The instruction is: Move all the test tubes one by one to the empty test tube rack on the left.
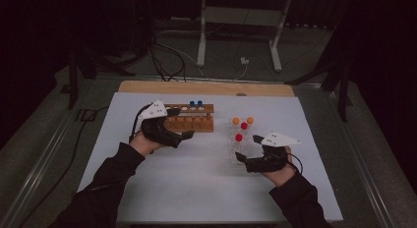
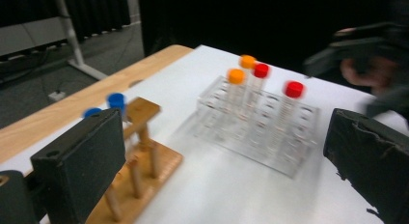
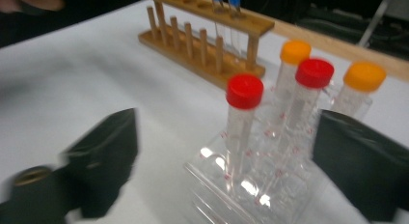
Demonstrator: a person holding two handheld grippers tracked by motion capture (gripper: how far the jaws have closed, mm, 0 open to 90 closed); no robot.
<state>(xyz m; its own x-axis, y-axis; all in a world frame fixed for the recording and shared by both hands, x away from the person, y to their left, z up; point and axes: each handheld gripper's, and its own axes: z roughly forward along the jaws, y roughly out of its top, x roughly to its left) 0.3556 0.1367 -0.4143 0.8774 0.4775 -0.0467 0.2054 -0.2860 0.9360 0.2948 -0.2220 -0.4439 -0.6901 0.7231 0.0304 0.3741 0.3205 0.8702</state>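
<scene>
Both empty, jaws apart: left gripper [image 1: 179,124] centre-left, by wooden rack [image 1: 191,118]; right gripper [image 1: 249,148] lower right, jaws beside clear rack [image 1: 239,139].

Nearest red-capped tube [image 3: 244,119] centre frame in right gripper view. Probably light, thin-walled, slippery, crackable. Best gripped just under cap, gently.

Two blue-capped tubes [image 1: 196,105] clear from above; graduation marks readable close-up from right gripper alone.

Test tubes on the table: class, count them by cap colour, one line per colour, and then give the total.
Blue-capped tubes, in the wooden rack: 2
Orange-capped tubes, in the clear rack: 2
Red-capped tubes, in the clear rack: 2
Total: 6 tubes
</scene>
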